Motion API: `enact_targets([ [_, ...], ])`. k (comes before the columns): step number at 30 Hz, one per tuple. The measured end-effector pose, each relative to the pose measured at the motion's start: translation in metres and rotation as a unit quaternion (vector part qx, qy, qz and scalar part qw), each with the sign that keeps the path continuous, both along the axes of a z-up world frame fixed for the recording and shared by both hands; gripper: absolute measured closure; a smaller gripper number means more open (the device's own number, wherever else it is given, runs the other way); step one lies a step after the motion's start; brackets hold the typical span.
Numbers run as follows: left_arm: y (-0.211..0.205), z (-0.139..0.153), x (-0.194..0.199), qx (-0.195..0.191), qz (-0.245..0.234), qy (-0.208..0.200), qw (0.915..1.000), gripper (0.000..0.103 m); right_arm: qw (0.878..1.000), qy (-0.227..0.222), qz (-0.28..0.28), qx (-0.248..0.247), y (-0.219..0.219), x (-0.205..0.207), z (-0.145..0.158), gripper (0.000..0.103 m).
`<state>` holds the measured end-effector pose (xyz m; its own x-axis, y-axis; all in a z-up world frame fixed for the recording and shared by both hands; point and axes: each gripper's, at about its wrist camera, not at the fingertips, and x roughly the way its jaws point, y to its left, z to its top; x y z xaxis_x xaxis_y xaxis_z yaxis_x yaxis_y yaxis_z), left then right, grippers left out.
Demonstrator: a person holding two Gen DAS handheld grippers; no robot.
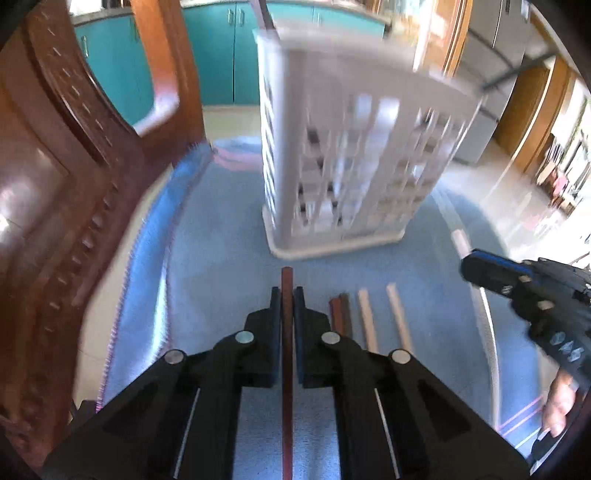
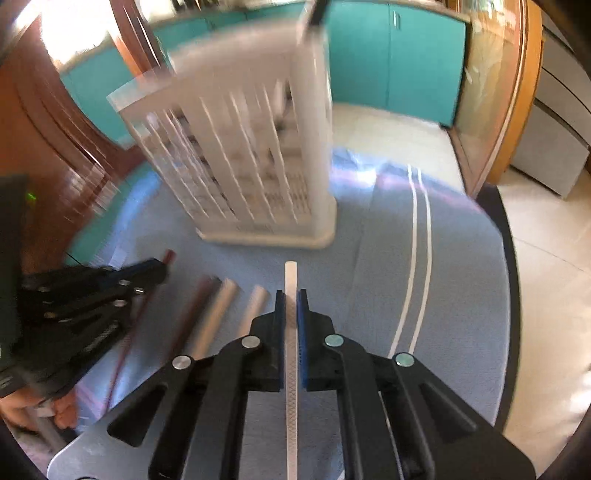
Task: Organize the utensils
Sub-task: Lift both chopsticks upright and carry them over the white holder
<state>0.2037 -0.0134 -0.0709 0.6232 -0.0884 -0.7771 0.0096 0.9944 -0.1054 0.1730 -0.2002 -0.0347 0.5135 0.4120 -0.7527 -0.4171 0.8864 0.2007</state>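
Left wrist view: my left gripper [image 1: 287, 295] is clamped narrow on a dark red chopstick [image 1: 287, 354], which runs straight up the centre of the frame between the pads, its tip poking out just past the fingertips. Lower end cut off by the bottom edge. Just right of my fingers, loose sticks on the blue mat [image 1: 207, 258]: a brown pair [image 1: 340, 314] touching each other and two pale ones [image 1: 382, 314], all partly hidden behind my right-side finger. The white slotted holder [image 1: 354, 155] stands upright at upper centre, well apart from the tip; it is motion-blurred, contents hard to make out. One dark stick end [image 1: 266, 14] shows above its rim at the top edge. My right gripper [image 1: 469, 264] enters at the right edge, blurred, with a pale stick tip poking out in front of it.

Right wrist view: my right gripper [image 2: 291, 295] is pinched shut on a white chopstick [image 2: 291, 350], centred between the pads, tip beyond the fingertips, lower end cut off. Loose sticks [image 2: 221, 310] lie just left of my fingers, ends hidden under the finger. Holder [image 2: 240, 155] upper centre-left, blurred. Left gripper [image 2: 162, 269] at the left edge, blurred, holding the red stick; a hand below it is cut off.
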Motion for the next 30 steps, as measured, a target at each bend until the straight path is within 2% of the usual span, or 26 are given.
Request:
enact_targets([
  [4, 0.006, 0.022, -0.009, -0.016, 0.0, -0.037, 0.9992, 0.096, 0.996, -0.048, 0.017, 0.069, -0.024, -0.016, 0.054, 0.097],
  [8, 0.009, 0.04, -0.017, -0.032, -0.004, -0.06, 0.9977, 0.096, 0.986, -0.099, 0.024, 0.131, -0.043, -0.03, 0.11, 0.096],
  [10, 0.012, 0.06, -0.023, -0.038, -0.011, -0.082, 0.9958, 0.096, 0.979, -0.127, 0.024, 0.156, -0.049, -0.036, 0.136, 0.096],
  [13, 0.015, 0.085, -0.037, -0.048, -0.014, -0.12, 0.9915, 0.096, 0.965, -0.179, 0.014, 0.192, -0.056, -0.041, 0.173, 0.096],
  [15, 0.018, 0.096, -0.046, -0.055, -0.01, -0.141, 0.9885, 0.096, 0.949, -0.228, -0.009, 0.219, -0.061, -0.045, 0.193, 0.096],
  [18, 0.027, 0.12, -0.054, -0.067, -0.003, -0.17, 0.9831, 0.096, 0.926, -0.288, -0.046, 0.239, -0.065, -0.043, 0.211, 0.096],
  [21, 0.031, 0.154, -0.069, -0.069, -0.001, -0.215, 0.9742, 0.096, 0.915, -0.323, -0.093, 0.222, -0.061, -0.033, 0.213, 0.096],
  [24, 0.037, 0.189, -0.083, -0.08, 0.007, -0.27, 0.9596, 0.096, 0.925, -0.309, -0.111, 0.193, -0.056, -0.011, 0.198, 0.096],
  [27, 0.046, 0.22, -0.097, -0.111, 0.027, -0.328, 0.9377, 0.096, 0.94, -0.267, -0.114, 0.178, -0.052, 0.013, 0.177, 0.096],
  [30, 0.053, 0.231, -0.095, -0.132, 0.047, -0.357, 0.9235, 0.096, 0.949, -0.253, -0.115, 0.148, -0.045, 0.022, 0.162, 0.096],
])
